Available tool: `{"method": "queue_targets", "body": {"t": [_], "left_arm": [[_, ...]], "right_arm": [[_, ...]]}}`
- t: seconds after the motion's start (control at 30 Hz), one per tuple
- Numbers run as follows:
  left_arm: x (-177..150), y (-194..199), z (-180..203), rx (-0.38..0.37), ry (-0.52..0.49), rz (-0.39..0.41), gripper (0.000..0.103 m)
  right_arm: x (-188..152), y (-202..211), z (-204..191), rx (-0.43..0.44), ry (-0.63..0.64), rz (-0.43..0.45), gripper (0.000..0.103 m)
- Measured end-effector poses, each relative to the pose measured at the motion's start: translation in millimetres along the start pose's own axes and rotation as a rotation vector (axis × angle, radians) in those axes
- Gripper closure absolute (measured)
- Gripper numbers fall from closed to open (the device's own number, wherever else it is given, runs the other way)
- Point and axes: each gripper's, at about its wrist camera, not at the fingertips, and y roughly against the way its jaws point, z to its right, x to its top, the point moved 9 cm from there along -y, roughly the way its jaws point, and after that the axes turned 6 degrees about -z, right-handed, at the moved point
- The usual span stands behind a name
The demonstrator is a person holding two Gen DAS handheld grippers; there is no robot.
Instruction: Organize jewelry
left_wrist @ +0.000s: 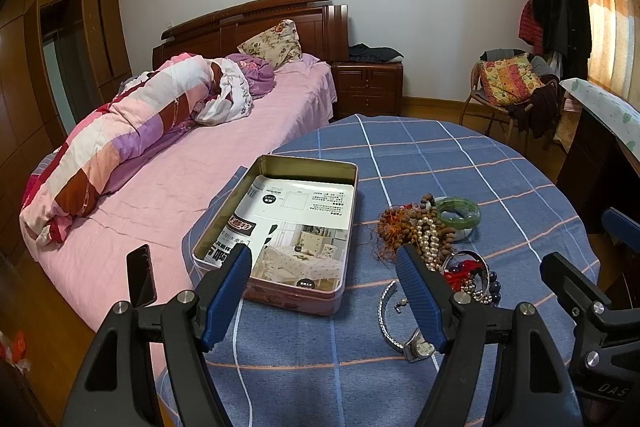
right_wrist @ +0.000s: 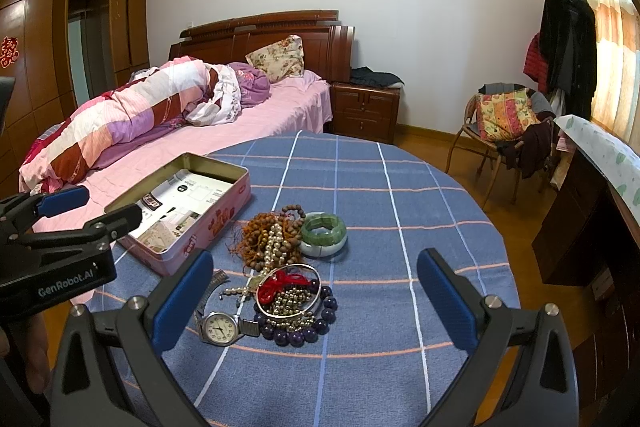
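Opening step, judged: nothing is yet gripped. Left gripper (left_wrist: 324,263) and right gripper (right_wrist: 316,267) are held wide open, empty. Jewelry pile (right_wrist: 286,267) lies at the tin's (right_wrist: 224,223) 4 o'clock; a descent onto one piece is called for.

Tin (right_wrist: 208,227) blocks left of jewelry pile (right_wrist: 280,267).

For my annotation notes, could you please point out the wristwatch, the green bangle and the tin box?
wristwatch (right_wrist: 218,326), right wrist view, on its dial.
green bangle (right_wrist: 324,231), right wrist view, on its near rim.
tin box (left_wrist: 276,297), left wrist view, on its near outer wall.
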Motion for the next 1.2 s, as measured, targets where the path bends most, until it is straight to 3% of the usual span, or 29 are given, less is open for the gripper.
{"method": "queue_targets", "body": {"t": [0.27, 0.47, 0.7, 0.83, 1.2], "left_arm": [[-3.8, -7.1, -3.2, -0.008, 0.007, -0.015, 0.029], [-13.0, -30.6, -2.0, -0.038, 0.018, -0.069, 0.029], [-34.2, -57.3, 29.7, -0.112, -0.046, -0.135, 0.029], [-63.1, -63.7, 50.1, -0.122, -0.173, -0.181, 0.029], [-81.9, -69.5, 77.6, -0.230, -0.196, -0.251, 0.029]], "right_arm": [[-2.3, -2.2, -1.6, 0.005, 0.012, -0.006, 0.000], [-17.9, -14.4, 19.4, -0.054, -0.007, -0.034, 0.000], [-51.6, -34.7, 35.5, -0.066, 0.002, -0.129, 0.000], [-59.6, -37.3, 45.1, -0.070, -0.016, -0.152, 0.000], [-59.0, -39.8, 40.4, -0.081, -0.005, -0.151, 0.000]]}}
